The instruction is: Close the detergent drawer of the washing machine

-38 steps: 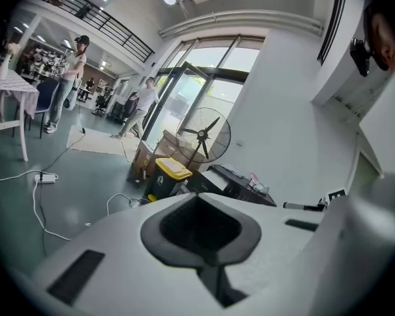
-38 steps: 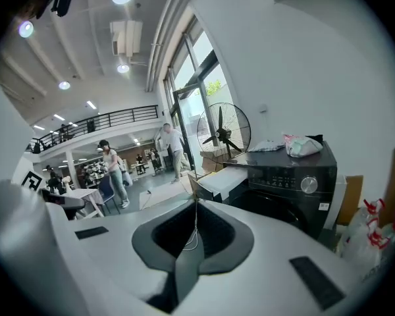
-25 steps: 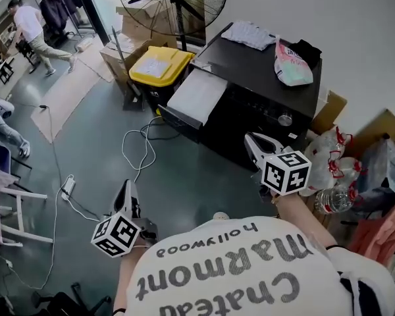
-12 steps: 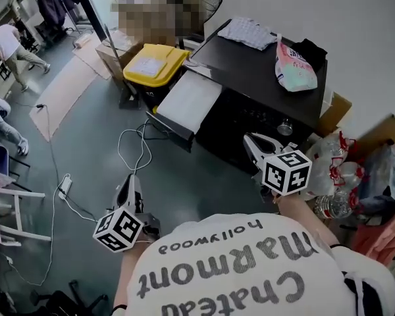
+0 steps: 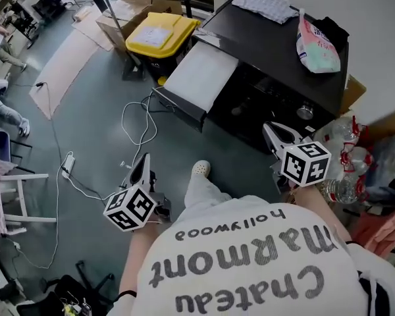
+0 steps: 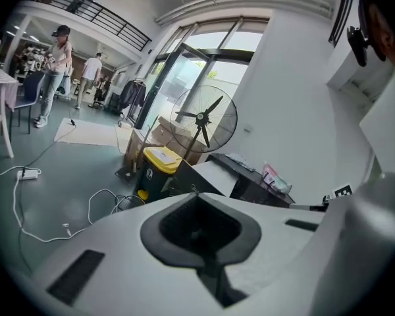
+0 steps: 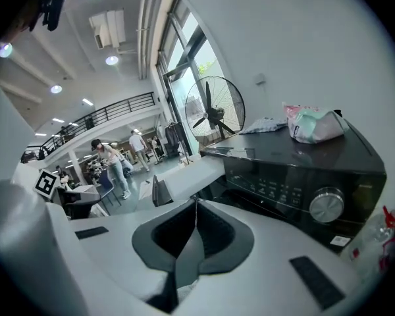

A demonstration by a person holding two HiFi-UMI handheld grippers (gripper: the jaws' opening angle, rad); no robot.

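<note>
The black washing machine (image 5: 283,45) stands ahead on the right, and its detergent drawer (image 5: 201,74) is pulled far out toward the left, pale on top with a dark front panel (image 5: 179,110). My left gripper (image 5: 142,165) is shut and empty, low over the floor, well short of the drawer front. My right gripper (image 5: 275,134) is also shut and empty, close in front of the machine's control panel and knob (image 5: 307,111). The right gripper view shows the drawer (image 7: 184,176) just left of the shut gripper (image 7: 196,201). Beyond the shut gripper (image 6: 196,193) in the left gripper view lies the drawer (image 6: 207,175).
A yellow-lidded bin (image 5: 159,30) stands just behind the open drawer. White cables (image 5: 135,120) and a power strip (image 5: 68,165) lie on the floor below it. A pink bag (image 5: 316,41) and a cloth (image 5: 268,4) rest on the machine. Bottles and bags (image 5: 345,170) crowd the right.
Both grippers have come nearer the machine and lower, still shut. A shoe has stepped into view between them. The machine and drawer now sit closer in the head view.
</note>
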